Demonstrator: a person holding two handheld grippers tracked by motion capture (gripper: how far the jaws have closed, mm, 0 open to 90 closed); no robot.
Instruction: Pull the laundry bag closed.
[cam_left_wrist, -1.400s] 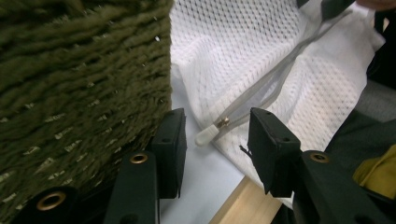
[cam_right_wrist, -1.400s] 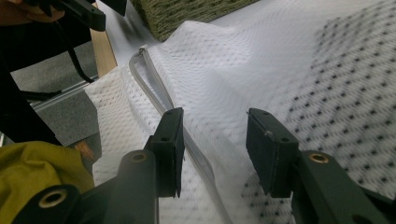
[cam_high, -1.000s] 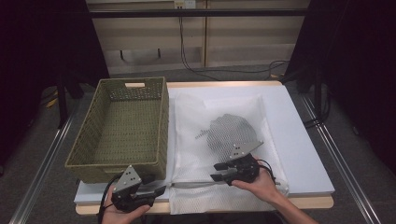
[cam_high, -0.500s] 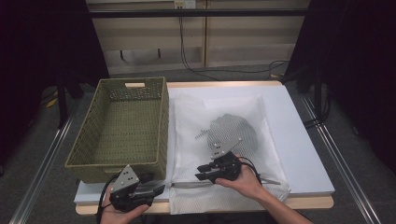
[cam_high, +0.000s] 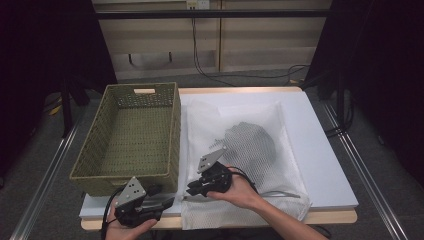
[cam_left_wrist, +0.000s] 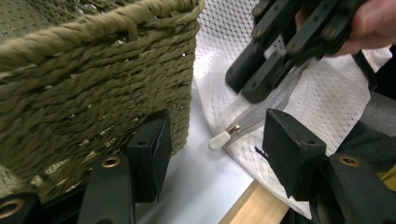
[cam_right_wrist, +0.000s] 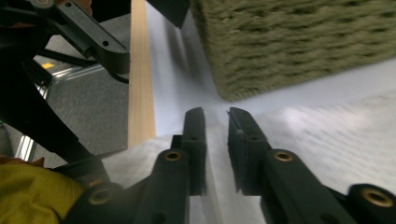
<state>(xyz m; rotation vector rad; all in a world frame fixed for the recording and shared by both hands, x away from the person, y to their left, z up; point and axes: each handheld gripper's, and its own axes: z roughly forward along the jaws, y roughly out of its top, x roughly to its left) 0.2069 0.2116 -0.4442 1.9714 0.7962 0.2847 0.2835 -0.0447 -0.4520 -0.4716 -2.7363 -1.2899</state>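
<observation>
A white mesh bag (cam_high: 235, 112) lies flat on the white board with a dark mesh-patterned item (cam_high: 250, 142) inside it. A zipper runs along the bag's front edge, and its white pull (cam_left_wrist: 219, 140) lies at the left end. My left gripper (cam_high: 167, 201) rests at the board's front left corner, open, with the pull ahead between its jaws (cam_left_wrist: 215, 149), untouched. My right gripper (cam_high: 192, 191) hovers over the zipper near that end (cam_left_wrist: 266, 79). Its jaws have just been closing and stand open with a narrow gap (cam_right_wrist: 217, 112) astride the zipper line.
A woven olive basket (cam_high: 125, 176) stands left of the bag, and its front corner (cam_left_wrist: 93, 84) is close beside my left gripper. The wooden table edge (cam_right_wrist: 140, 93) runs just in front. White board (cam_high: 320, 150) lies to the right of the bag.
My right gripper has slid left along the bag's front edge toward the left gripper, and its jaws have narrowed. The left gripper has stayed put.
</observation>
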